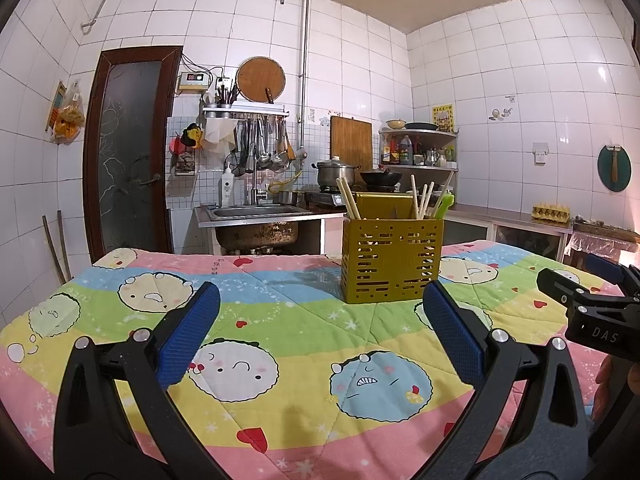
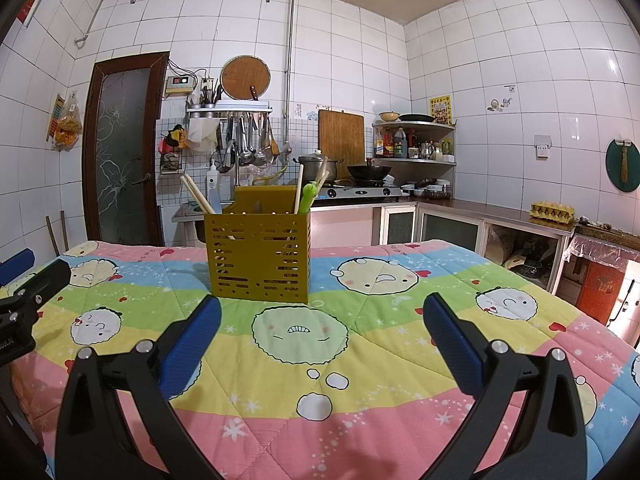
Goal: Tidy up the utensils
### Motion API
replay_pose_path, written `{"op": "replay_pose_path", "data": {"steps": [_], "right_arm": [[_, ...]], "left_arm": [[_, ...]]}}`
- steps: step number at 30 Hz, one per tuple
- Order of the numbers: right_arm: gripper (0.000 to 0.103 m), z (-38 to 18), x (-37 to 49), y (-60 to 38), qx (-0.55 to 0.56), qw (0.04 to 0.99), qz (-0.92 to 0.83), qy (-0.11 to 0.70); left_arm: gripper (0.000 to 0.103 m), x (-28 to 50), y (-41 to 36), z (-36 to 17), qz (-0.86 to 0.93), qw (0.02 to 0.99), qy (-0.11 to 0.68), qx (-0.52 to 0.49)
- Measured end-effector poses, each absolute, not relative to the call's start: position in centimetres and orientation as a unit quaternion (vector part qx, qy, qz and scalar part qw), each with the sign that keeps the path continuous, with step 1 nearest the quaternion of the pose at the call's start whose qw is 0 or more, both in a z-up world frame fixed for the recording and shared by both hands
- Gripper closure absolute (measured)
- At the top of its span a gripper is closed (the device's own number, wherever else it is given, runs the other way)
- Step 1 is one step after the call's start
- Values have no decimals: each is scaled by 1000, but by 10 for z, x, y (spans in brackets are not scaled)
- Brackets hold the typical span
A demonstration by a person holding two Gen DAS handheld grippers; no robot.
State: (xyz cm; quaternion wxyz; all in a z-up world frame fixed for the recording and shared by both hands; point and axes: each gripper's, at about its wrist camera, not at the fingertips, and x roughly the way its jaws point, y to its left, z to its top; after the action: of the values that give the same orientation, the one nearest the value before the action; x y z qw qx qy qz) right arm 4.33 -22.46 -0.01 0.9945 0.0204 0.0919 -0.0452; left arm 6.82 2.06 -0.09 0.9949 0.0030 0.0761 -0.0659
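A mustard-yellow slotted utensil holder (image 1: 391, 261) (image 2: 258, 258) stands upright on the quilt-covered table (image 1: 280, 320) (image 2: 360, 340). Wooden chopsticks (image 1: 347, 200) (image 2: 197, 197) lean out of its left side. More chopsticks (image 1: 424, 199) and a green-handled utensil (image 1: 443, 205) (image 2: 308, 197) stick up on its right. My left gripper (image 1: 320, 300) is open, low over the quilt, short of the holder, with nothing between its blue pads (image 1: 188, 340). My right gripper (image 2: 322, 308) is also open and empty, in front of the holder. Each gripper shows at the other view's edge.
Behind the table are a steel sink (image 1: 256, 212), a stove with a pot (image 1: 335, 172) and a wok (image 2: 368, 171), corner shelves with bottles (image 2: 412, 144), and a counter with an egg tray (image 2: 553, 213). A brown door (image 1: 128, 168) stands at the left.
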Motion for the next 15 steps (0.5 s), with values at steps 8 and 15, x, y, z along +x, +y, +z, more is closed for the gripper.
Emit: {"op": "replay_pose_path", "data": {"steps": [8,15], "right_arm": [[4,0,43,-224,20,995,-45,92],[4,0,43,-225,21,994,-45,92]], "left_arm": [[5,68,21,-1,-66,995,77,2],[5,68,22,-2,-66,995,77,2]]}}
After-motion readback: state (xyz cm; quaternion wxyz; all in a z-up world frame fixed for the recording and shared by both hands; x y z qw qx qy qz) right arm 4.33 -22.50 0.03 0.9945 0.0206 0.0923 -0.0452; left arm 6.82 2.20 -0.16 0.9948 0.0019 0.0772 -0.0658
